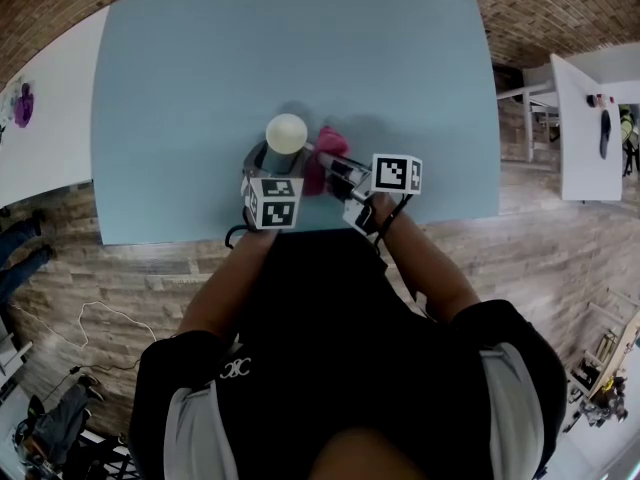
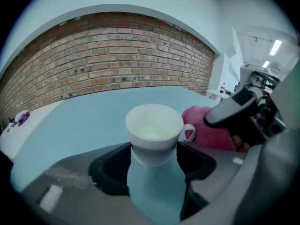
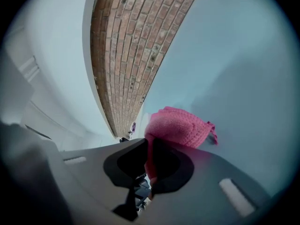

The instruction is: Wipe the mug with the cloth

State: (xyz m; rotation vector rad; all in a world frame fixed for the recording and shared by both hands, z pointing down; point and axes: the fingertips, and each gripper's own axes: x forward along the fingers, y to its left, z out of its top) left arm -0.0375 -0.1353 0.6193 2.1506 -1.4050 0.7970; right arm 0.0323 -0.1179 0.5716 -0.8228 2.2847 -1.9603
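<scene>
Smooth, round white mug (image 2: 154, 125), glossy, clamped at its base between the left gripper (image 2: 153, 161) jaws, over a matte pale-blue table (image 2: 84, 121). Fuzzy pink knitted cloth (image 3: 180, 125), bunched, pinched tight in the right gripper (image 3: 151, 158), just beside the mug. Rough brick wall (image 2: 117, 55) behind.

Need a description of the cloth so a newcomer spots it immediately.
Start at the light blue table, near its front edge. Right of the white mug is the cloth, pinched in the right hand-held gripper. It is the only pink, knitted, soft thing there.
</scene>
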